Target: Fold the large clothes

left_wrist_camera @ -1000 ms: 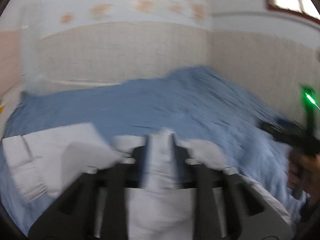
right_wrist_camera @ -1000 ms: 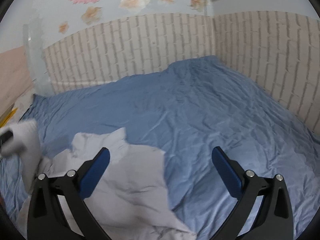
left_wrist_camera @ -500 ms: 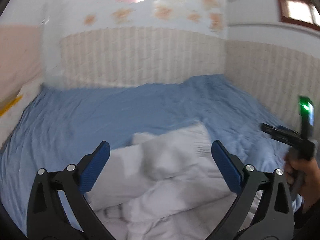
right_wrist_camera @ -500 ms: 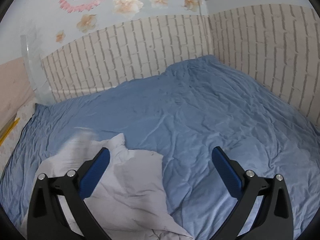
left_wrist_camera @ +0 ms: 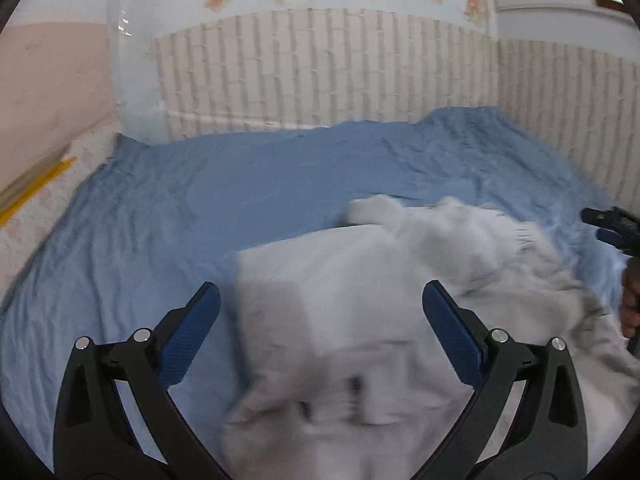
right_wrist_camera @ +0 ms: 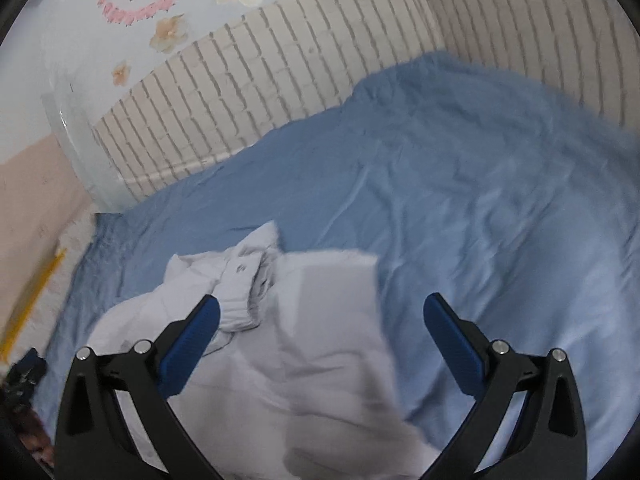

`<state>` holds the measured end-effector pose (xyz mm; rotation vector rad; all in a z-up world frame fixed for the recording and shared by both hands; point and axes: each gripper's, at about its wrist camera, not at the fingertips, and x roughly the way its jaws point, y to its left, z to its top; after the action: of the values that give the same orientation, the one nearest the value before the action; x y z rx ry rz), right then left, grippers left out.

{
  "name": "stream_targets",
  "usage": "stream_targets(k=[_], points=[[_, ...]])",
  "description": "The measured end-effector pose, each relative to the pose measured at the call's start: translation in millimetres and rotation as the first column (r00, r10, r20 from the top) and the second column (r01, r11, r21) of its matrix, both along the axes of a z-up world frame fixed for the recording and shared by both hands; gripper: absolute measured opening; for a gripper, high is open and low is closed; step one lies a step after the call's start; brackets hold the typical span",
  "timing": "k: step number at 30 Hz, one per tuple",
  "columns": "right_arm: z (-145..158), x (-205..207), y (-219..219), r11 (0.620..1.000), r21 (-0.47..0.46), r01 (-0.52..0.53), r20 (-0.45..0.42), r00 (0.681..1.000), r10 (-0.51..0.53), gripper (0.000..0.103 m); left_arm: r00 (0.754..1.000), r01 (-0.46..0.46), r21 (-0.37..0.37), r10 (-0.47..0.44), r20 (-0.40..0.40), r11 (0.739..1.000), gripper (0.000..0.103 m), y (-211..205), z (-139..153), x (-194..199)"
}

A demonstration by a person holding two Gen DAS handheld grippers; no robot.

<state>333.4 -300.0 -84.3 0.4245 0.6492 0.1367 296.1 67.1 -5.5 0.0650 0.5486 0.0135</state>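
White garment (left_wrist_camera: 360, 300) lies crumpled — loosely heaped — on blue sheet (left_wrist_camera: 200, 200).

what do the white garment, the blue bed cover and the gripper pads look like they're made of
White garment: soft matte fabric, likely a thick cotton knit; it bunches in rounded folds and has a ribbed cuff.
Blue bed cover: thin woven cloth, faintly shiny, with fine sharp creases.
Pads on the right gripper fingers: blue, seemingly ridged rubber or plastic on black matte plastic arms.

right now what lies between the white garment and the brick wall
Only bare blue bedsheet lies between the white garment and the brick wall, clearest in the right wrist view.
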Motion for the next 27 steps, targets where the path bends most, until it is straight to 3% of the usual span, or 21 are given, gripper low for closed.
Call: stream_targets(k=[2, 4, 6, 8, 12, 13, 15, 16, 17, 23, 25, 27], points=[[-1, 3, 20, 0.996, -0.071, -0.049, 0.024, 0.998, 0.050, 0.102, 0.999, -0.031, -0.034, 0.032, 0.007, 0.999, 0.100, 14, -5, 4], [0, 8, 48, 0.974, -0.207, -0.094, 0.029, 0.994, 0.102, 0.101, 0.999, -0.042, -0.122, 0.043, 0.006, 0.992, 0.100, 31, -6, 12], [-2, 15, 69, 0.948, -0.288, -0.137, 0.000, 0.990, 0.143, 0.095, 0.998, -0.058, -0.168, 0.062, 0.023, 0.984, 0.100, 42, -9, 21], [-5, 28, 86, 0.926, -0.325, -0.189, -0.044, 0.982, 0.185, 0.075, 0.996, -0.073, -0.174, 0.080, 0.031, 0.982, 0.100, 47, -11, 27], [-21, 65, 99, 0.922, -0.325, -0.212, -0.136, 0.975, 0.176, 0.069, 0.996, -0.087, -0.162, 0.089, 0.003, 0.983, 0.100, 47, -15, 34], [-27, 76, 99, 0.932, -0.279, -0.230, -0.163, 0.968, 0.190, 0.064, 0.997, -0.082, -0.171, 0.083, -0.004, 0.982, 0.100, 48, -15, 35], [-31, 84, 100, 0.939, -0.193, -0.286, -0.197, 0.948, 0.249, 0.032, 0.997, -0.081, -0.177, 0.081, -0.006, 0.981, 0.100, 44, -17, 37], [-26, 81, 102, 0.936, -0.198, -0.290, -0.185, 0.949, 0.255, 0.017, 0.997, -0.081, -0.177, 0.082, -0.003, 0.981, 0.100, 44, -16, 37], [-15, 75, 105, 0.929, -0.220, -0.296, -0.141, 0.952, 0.270, 0.010, 0.997, -0.081, -0.178, 0.083, 0.000, 0.981, 0.100, 43, -15, 37], [63, 7, 81, 0.907, -0.320, -0.275, 0.038, 0.952, 0.302, 0.005, 0.997, -0.079, -0.192, 0.081, 0.006, 0.978, 0.100, 37, -12, 38], [78, -20, 65, 0.895, -0.361, -0.262, 0.043, 0.954, 0.296, 0.005, 0.997, -0.074, -0.218, 0.077, 0.007, 0.973, 0.100, 39, -9, 36], [72, -36, 53, 0.881, -0.395, -0.259, 0.003, 0.959, 0.284, 0.005, 0.997, -0.070, -0.262, 0.071, -0.007, 0.963, 0.100, 41, -9, 35]])
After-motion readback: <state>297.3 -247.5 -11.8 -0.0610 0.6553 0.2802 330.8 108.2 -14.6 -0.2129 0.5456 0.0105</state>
